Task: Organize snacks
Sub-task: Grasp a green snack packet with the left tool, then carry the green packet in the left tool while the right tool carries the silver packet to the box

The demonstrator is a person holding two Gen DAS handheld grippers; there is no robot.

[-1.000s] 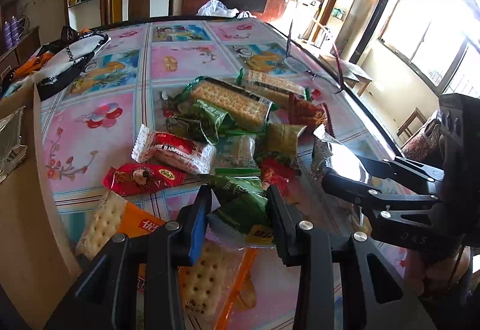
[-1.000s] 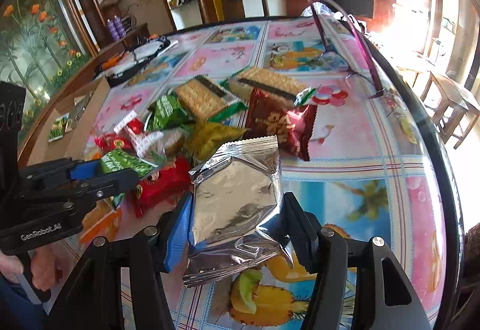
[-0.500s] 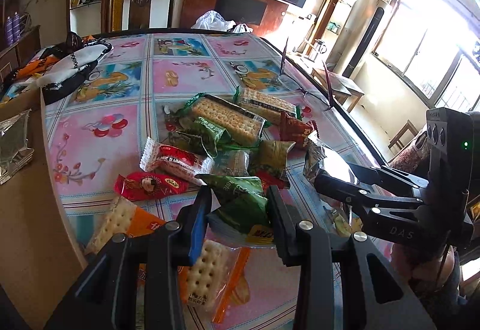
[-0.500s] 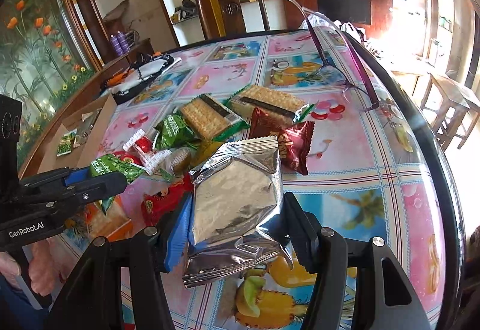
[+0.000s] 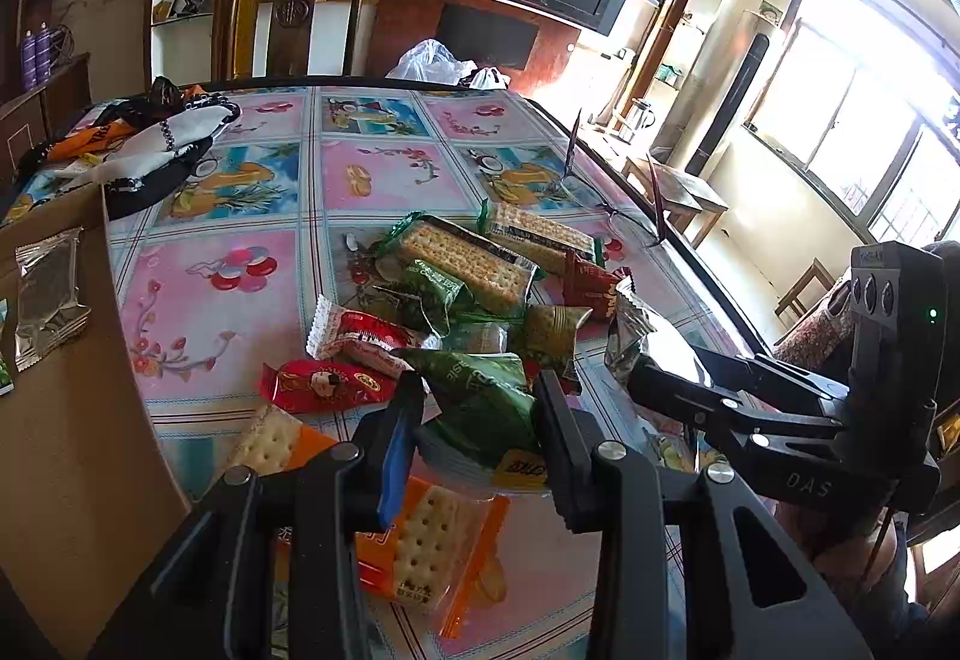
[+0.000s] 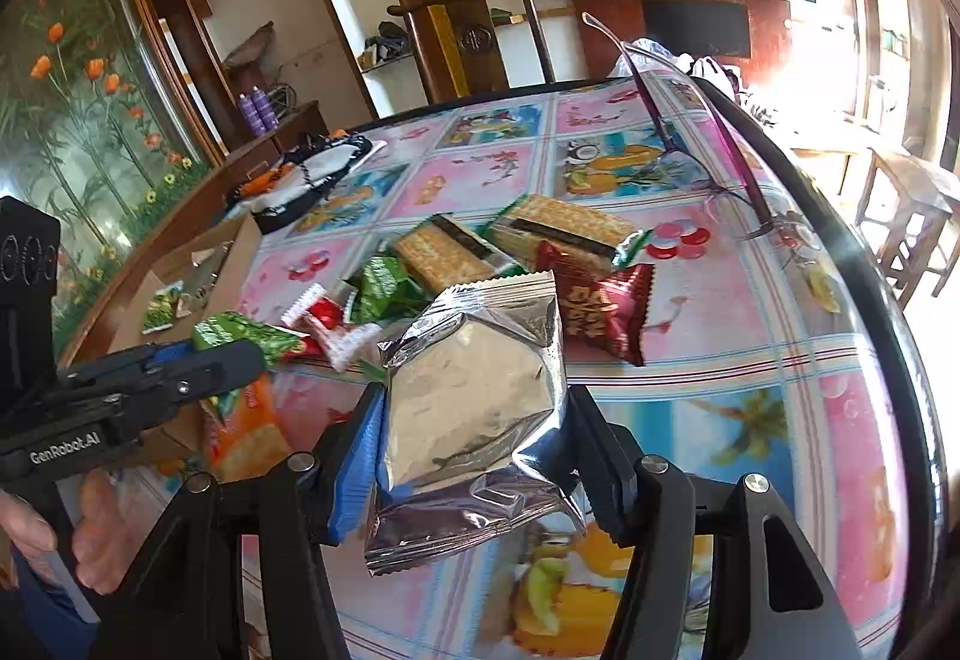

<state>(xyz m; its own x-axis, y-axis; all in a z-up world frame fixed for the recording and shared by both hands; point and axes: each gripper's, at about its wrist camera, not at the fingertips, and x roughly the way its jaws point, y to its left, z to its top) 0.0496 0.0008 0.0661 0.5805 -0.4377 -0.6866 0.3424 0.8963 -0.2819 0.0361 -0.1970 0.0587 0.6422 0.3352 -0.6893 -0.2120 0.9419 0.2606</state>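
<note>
The left gripper [image 5: 477,423] fingers grasp a green snack packet [image 5: 489,402]; the right gripper [image 6: 474,447] fingers clamp a silver packet [image 6: 474,402] above the tabletop [image 6: 750,360].

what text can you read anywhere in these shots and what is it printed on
"GenRobot.AI" on the body of the left tongs, seen from the right wrist.
"DAS" on the body of the right tongs, seen from the left wrist.
The green packet in the left tongs carries white letters, only partly legible.
Print on the orange cracker pack, dark red packet and silver packet is too blurred to read.
</note>
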